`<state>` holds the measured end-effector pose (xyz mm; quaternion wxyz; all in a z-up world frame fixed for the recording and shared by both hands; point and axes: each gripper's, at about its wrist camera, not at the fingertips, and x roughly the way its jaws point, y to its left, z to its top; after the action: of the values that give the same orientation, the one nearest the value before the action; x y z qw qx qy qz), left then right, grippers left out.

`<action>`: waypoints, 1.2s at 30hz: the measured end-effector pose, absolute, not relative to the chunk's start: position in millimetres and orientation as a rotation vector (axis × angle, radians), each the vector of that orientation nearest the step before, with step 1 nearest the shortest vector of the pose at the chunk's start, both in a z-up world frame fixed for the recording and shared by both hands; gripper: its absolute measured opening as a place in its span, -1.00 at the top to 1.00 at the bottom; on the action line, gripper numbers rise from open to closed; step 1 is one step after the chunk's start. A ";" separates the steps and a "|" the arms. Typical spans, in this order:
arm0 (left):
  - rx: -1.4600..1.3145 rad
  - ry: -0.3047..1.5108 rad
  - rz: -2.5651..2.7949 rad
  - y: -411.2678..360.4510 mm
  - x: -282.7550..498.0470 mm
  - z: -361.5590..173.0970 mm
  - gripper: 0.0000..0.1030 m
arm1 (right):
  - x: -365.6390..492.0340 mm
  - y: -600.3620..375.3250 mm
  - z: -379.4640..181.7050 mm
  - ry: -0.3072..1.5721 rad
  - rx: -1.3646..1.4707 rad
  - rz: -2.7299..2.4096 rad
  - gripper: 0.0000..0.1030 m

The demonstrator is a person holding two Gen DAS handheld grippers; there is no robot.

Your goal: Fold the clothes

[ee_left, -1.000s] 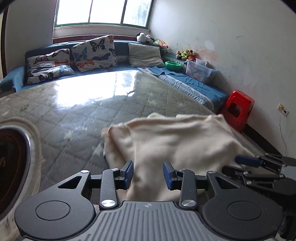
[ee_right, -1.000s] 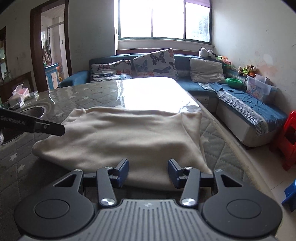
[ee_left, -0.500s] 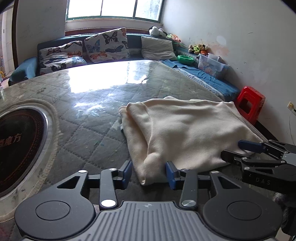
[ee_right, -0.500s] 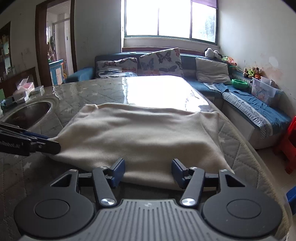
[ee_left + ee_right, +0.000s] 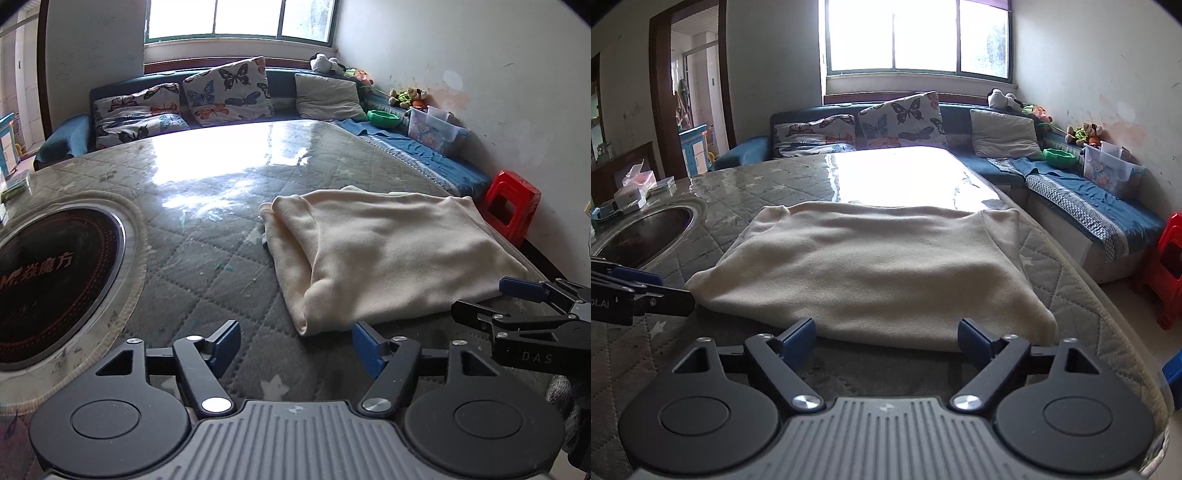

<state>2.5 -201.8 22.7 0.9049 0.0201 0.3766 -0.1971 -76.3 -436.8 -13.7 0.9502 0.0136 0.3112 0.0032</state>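
Observation:
A cream garment (image 5: 388,254) lies folded flat on the quilted table (image 5: 207,258); it also shows in the right wrist view (image 5: 871,266). My left gripper (image 5: 295,347) is open and empty, just short of the garment's near left corner. My right gripper (image 5: 886,336) is open and empty at the garment's near edge, not touching it. The right gripper also shows at the right of the left wrist view (image 5: 491,299), and the left gripper's fingers (image 5: 642,291) show at the left of the right wrist view.
A round induction hob (image 5: 48,280) is set into the table on the left. A blue sofa with butterfly cushions (image 5: 221,92) runs behind the table. A red stool (image 5: 513,206) stands on the floor past the table's right edge.
Both grippers have let go of the garment, opened wider and pulled back toward me. The garment now lies flat on the table.

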 end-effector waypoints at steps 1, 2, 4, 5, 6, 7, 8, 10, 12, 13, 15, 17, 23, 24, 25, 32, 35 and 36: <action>0.041 0.779 -0.406 -200.8 0.9 22.5 -0.41 | -77.3 -436.2 -13.8 0.634 0.030 0.004 -0.72; 0.040 0.779 -0.405 -199.9 -0.6 22.5 -0.46 | -78.3 -435.7 -13.9 0.634 0.031 0.002 -0.73; 0.039 0.777 -0.402 -198.9 -3.9 22.5 -0.53 | -80.3 -434.6 -14.0 0.635 0.035 -0.002 -0.77; 0.040 0.776 -0.400 -198.6 -5.7 22.6 -0.59 | -81.1 -434.1 -13.6 0.634 0.036 -0.005 -0.78; 0.042 0.773 -0.398 -198.4 -7.3 22.8 -0.62 | -81.9 -433.7 -13.3 0.634 0.037 -0.008 -0.80; 0.045 0.769 -0.397 -198.6 -9.3 23.0 -0.68 | -82.8 -433.3 -12.9 0.633 0.038 -0.011 -0.86; 0.049 0.765 -0.395 -199.3 -11.7 23.2 -0.74 | -83.4 -433.0 -12.7 0.633 0.039 -0.013 -0.91; 0.053 0.758 -0.395 -199.4 -15.4 24.2 -0.80 | -85.9 -431.5 -11.6 0.629 0.036 -0.020 -0.94; 0.054 0.749 -0.396 -198.4 -18.9 24.6 -0.90 | -88.5 -430.0 -10.6 0.625 0.033 -0.028 -0.97; 0.055 0.743 -0.395 -197.9 -20.6 25.2 -0.94 | -89.8 -429.2 -10.1 0.622 0.032 -0.031 -1.00; 0.059 0.731 -0.396 -196.7 -24.6 26.3 -0.98 | -91.4 -427.6 -9.7 0.622 0.028 -0.038 -1.00; 0.067 0.724 -0.396 -195.8 -28.1 26.8 -1.00 | -92.8 -425.8 -10.2 0.629 0.023 -0.046 -1.00; 0.084 0.730 -0.391 -194.1 -35.4 25.8 -1.00 | -96.3 -423.2 -11.7 0.638 0.023 -0.076 -1.00; 0.086 0.731 -0.389 -194.0 -36.6 25.1 -1.00 | -97.0 -422.7 -11.9 0.639 0.022 -0.084 -1.00; 0.088 0.733 -0.388 -193.7 -37.9 24.3 -1.00 | -97.4 -422.5 -12.2 0.642 0.024 -0.089 -1.00; 0.103 0.731 -0.380 -193.2 -47.1 21.5 -1.00 | -102.6 -420.5 -14.0 0.659 0.016 -0.118 -1.00; 0.102 0.733 -0.376 -192.3 -50.3 21.5 -1.00 | -106.7 -419.5 -13.3 0.658 0.011 -0.123 -1.00; 0.103 0.733 -0.374 -192.4 -51.6 21.4 -1.00 | -108.1 -419.2 -13.1 0.657 0.009 -0.124 -1.00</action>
<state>-51.6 -192.4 21.4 0.9153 0.0499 0.3559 -0.1819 -108.1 -419.2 -13.1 0.9445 0.0045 0.3226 -0.0610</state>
